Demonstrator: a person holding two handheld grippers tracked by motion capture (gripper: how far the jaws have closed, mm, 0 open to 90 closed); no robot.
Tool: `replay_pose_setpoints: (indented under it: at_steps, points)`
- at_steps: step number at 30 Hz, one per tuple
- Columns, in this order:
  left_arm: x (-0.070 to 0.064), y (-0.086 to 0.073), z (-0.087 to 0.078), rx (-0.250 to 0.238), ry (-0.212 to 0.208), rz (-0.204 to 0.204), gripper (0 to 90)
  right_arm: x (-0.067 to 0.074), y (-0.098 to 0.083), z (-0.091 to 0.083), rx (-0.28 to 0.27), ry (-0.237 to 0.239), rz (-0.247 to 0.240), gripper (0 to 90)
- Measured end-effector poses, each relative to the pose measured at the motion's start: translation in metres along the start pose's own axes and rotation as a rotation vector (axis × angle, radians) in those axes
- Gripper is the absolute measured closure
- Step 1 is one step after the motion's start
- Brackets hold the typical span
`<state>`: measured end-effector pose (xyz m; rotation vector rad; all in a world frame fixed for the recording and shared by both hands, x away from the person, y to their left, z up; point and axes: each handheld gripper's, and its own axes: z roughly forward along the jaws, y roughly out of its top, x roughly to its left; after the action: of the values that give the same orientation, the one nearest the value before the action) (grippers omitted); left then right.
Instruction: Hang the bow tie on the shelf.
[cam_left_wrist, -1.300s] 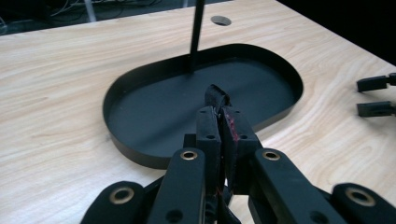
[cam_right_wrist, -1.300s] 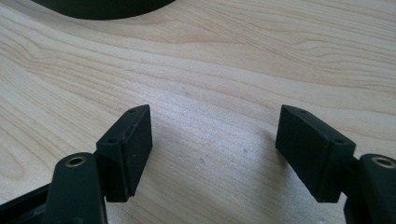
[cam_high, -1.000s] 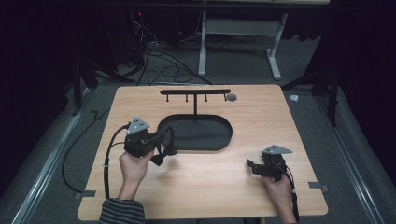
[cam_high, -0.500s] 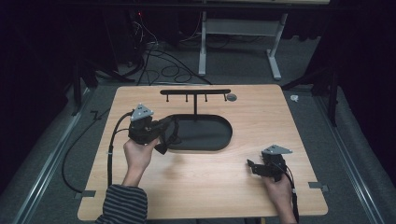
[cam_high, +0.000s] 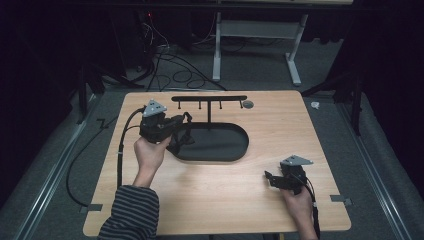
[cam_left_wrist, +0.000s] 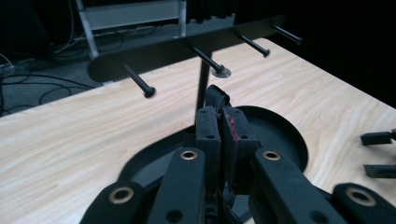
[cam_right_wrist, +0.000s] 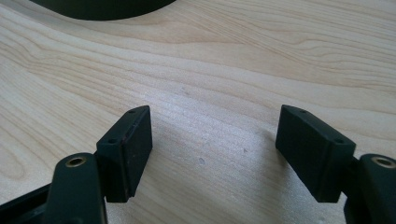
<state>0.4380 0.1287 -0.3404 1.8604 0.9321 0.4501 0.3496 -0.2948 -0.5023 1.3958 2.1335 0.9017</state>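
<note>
A black rack stands at the back of the table: a bar with several pegs on a post rising from an oval black tray. My left gripper hovers over the tray's left end, below the bar, shut on a small black strap-like piece that pokes up past its jaws. What the piece is stays hard to tell. My right gripper rests near the table's front right, open, with bare wood between its jaws.
A small silver disc lies on the wood by the bar's right end. The wooden table has open room in front of the tray. Cables trail off the left edge. The right gripper's jaw tips show far off in the left gripper view.
My left gripper has moved away from me and up, from the tray's left rim toward the pegged bar, still shut on the black piece. The right gripper has stayed put.
</note>
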Motion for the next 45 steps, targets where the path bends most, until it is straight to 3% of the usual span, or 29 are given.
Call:
replay_pose_setpoints:
  at_steps: [16, 30, 40, 45]
  points:
    - [0.021, 0.012, 0.014, 0.0, 0.087, -0.02, 85.4, 0.0, 0.0, 0.0, 0.0, 0.0, 0.0, 28.5]
    - [0.03, 0.008, 0.029, 0.016, 0.158, -0.037, 83.1, 0.0, 0.0, 0.0, 0.001, 0.0, 0.0, 28.3]
    - [0.029, 0.003, 0.022, 0.018, 0.154, -0.032, 78.0, 0.0, 0.0, 0.0, 0.001, 0.0, -0.001, 28.3]
    - [0.029, 0.001, 0.016, 0.024, 0.12, -0.051, 71.4, 0.0, 0.0, 0.0, 0.001, 0.0, -0.001, 28.3]
